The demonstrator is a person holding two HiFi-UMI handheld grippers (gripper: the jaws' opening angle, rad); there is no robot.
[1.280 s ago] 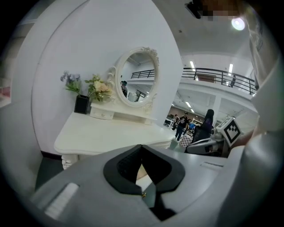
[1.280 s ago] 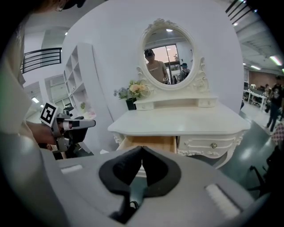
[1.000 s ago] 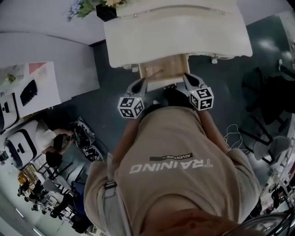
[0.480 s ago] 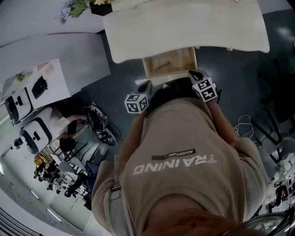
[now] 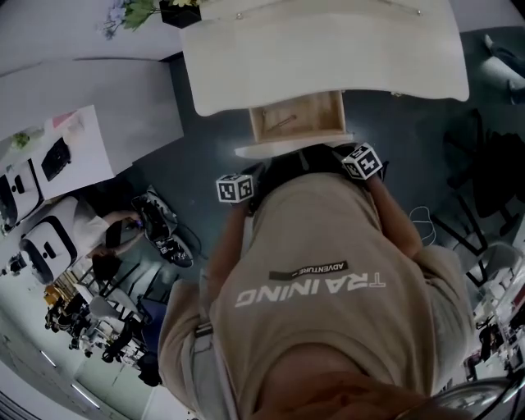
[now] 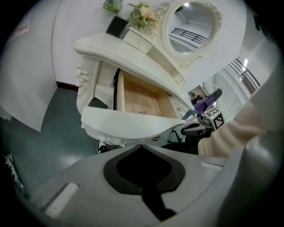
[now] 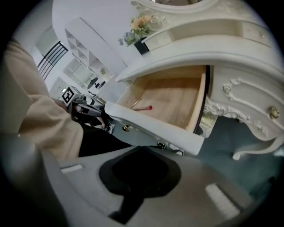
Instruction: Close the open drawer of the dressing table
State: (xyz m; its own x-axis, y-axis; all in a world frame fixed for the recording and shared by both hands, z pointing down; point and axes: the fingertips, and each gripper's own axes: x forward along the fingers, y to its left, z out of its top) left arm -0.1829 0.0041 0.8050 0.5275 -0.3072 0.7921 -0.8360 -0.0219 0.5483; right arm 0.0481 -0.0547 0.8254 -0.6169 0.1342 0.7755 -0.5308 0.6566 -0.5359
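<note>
- While the drawer (image 5: 297, 117) stands open, drawn out from under the top of the desk (image 5: 328, 49), its white front panel faces the person, and one tool is held close to each end of that panel.
- Left tool (image 5: 246, 180): at the panel's left end. Its own view shows the jaws clenched together with nothing between them. The panel's lower edge lies just beyond the jaw tips; contact cannot be confirmed.
- Right tool (image 5: 351, 156): at the panel's right end. Jaws likewise clenched together and empty. The panel's corner sits just above the tips; contact cannot be confirmed.
- Drawer interior: pale wood, with a thin stick (image 7: 143, 107) with a red tip lying on the bottom.
- Panel face: small brass knobs (image 7: 125, 128) seen on its outer side.
- Desk body: cream, with carved trim and a curved leg at the right-hand side.
- Desk top: an oval mirror (image 6: 191, 22) at the rear, with flowers (image 6: 144, 11) and a black pot (image 6: 117, 26) beside it.
- Floor (image 5: 205, 156): dark teal, visible beneath and around the desk.
- Person: a beige shirt (image 5: 320, 271) fills the lower head view, with both sleeves reaching toward the panel.
</note>
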